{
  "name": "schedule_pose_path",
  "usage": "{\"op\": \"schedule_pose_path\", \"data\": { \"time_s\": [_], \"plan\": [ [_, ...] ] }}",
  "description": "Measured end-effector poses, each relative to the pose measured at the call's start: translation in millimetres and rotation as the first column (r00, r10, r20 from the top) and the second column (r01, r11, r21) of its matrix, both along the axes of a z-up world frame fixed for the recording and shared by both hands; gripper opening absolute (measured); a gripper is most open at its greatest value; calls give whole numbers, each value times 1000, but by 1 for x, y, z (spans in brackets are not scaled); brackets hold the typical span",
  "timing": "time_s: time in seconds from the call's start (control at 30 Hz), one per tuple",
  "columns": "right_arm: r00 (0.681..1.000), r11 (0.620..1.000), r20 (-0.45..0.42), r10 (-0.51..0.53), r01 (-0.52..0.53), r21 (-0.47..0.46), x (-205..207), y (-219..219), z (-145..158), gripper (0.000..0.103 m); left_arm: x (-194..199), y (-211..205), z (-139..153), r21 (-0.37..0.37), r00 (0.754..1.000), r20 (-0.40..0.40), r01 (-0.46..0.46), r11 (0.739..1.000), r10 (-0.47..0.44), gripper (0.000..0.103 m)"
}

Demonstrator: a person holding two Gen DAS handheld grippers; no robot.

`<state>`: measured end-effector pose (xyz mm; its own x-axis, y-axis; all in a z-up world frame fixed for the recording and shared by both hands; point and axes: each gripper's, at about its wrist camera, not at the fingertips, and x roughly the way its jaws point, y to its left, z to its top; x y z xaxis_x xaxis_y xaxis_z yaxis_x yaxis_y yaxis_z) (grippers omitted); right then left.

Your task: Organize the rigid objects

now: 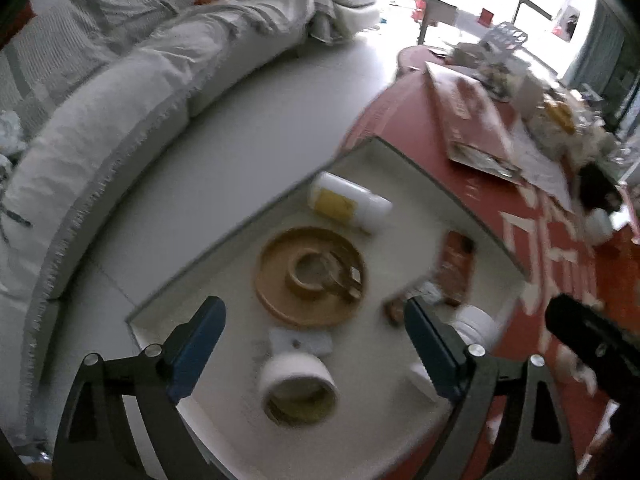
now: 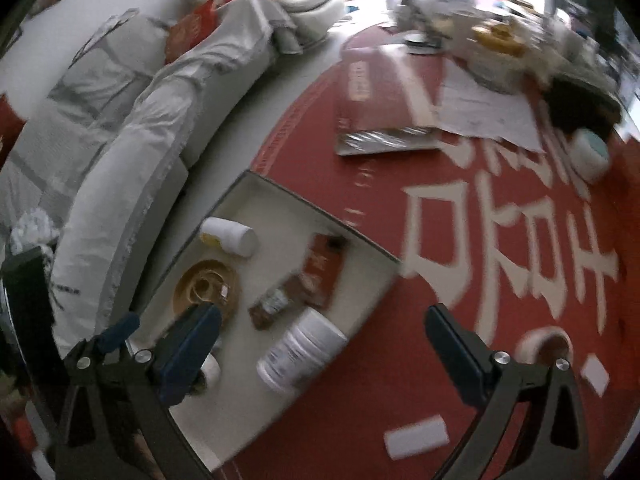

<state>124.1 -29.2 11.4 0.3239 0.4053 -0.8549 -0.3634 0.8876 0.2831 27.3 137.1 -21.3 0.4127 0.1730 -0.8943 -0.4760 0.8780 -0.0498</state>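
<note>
1. White tray (image 1: pixel 416 168): set on the near left part of a red table (image 2: pixel 460 280), by its edge; the collected rigid objects are held in it.
2. White jar (image 2: pixel 302 348): lying on its side at the tray's near right edge, label up. It is judged stiff, smooth and prone to rolling; a grip across the body is advised.
3. Tape roll (image 1: pixel 298 386): lying near the tray's near edge, directly between the open jaws of the left gripper (image 1: pixel 316 344), not pressed by either. It is judged light and stiff, best taken across its outer wall.
4. Wooden dish (image 1: pixel 310 276): mid-tray, with small items inside. A white bottle (image 1: pixel 350 204) lies at the far left corner, and a brown box (image 2: pixel 324 276) by the far right edge.
5. Right gripper (image 2: pixel 320 348): spread wide over the tray's right edge, nothing clamped.
6. A second tape roll (image 2: pixel 548 346) and a white block (image 2: pixel 416 436) are left on the table outside the tray.
</note>
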Motion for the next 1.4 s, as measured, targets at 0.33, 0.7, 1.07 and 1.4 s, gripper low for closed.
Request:
{"op": "schedule_pose_path", "data": {
  "time_s": [0.33, 0.7, 1.07, 1.4],
  "plan": [
    [975, 969, -46, -218, 210, -127, -80, -144, -35, 102, -38, -106, 6, -36, 961, 5, 277, 960, -277, 93],
    [909, 914, -150, -389, 360, -187, -130, -239, -74, 102, -13, -186, -44, -50, 935, -136, 323, 945, -327, 93],
    [963, 958, -103, -250, 231, -170, -132, -213, -69, 102, 2, -215, -68, 34, 873, -159, 471, 881, -461, 94],
    [986, 978, -101, -130, 111, -179, -123, -172, -77, 102, 1, -205, -75, -20, 883, -127, 453, 891, -452, 99]
  ]
}}
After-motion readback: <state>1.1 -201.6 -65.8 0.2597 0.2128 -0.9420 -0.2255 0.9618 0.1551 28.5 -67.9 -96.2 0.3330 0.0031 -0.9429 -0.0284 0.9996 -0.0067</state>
